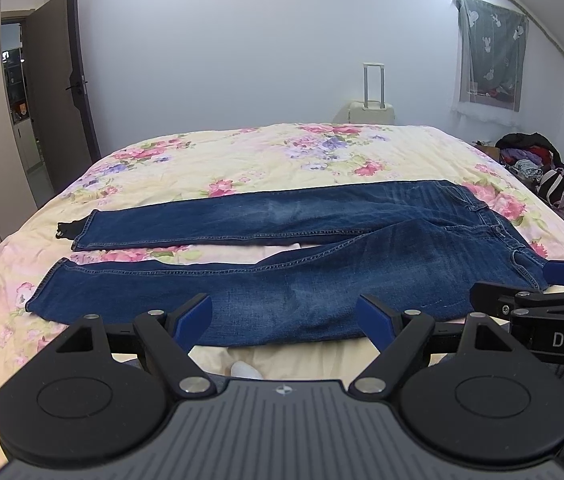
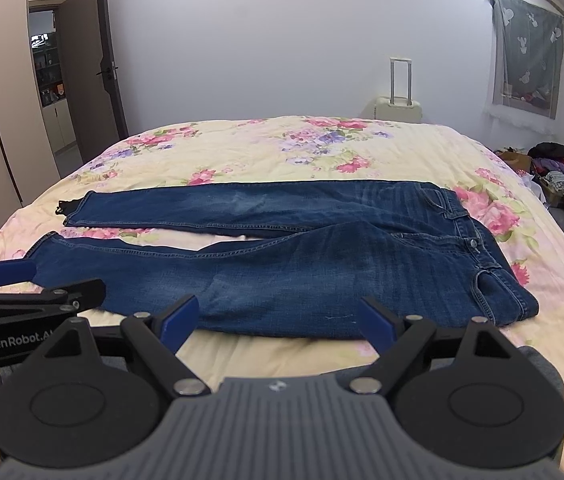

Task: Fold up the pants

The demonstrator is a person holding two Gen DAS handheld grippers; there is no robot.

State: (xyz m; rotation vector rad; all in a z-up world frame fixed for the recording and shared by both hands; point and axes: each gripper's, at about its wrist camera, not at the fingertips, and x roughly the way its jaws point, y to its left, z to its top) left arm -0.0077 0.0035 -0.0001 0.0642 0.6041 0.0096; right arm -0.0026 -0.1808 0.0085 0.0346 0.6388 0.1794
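Left wrist view. One pair of dark blue denim pants (image 1: 302,256) is lying flat across the floral cream quilt (image 1: 266,156), waistband to the right, two legs running left and splitting apart toward the hems. One small black scrap of fabric (image 1: 64,230) is touching the hem of the leg farther from the camera. The left gripper (image 1: 285,314) is hovering at the near edge of the pants, its two blue-padded fingers spread wide, gripping nothing. The right gripper (image 1: 562,280) is showing at the right edge, just beside the waistband; its two fingers are standing apart, nothing seen between them. Beyond the pants: one cream hard-shell suitcase (image 1: 370,110) against the wall, one heap of mixed clothes (image 1: 534,160) on the floor to the right.

Right wrist view. The same one pair of pants (image 2: 322,264) is lying on the quilt (image 2: 266,148), two legs, one metal waist button (image 2: 473,243). The right gripper (image 2: 278,320) is sitting over the near edge of the pants, fingers wide apart and empty. The left gripper (image 2: 30,276) is poking in from the left, beside the near leg's hem; how far open it is cannot be told from this angle. One suitcase (image 2: 398,108) is standing beyond the pants.
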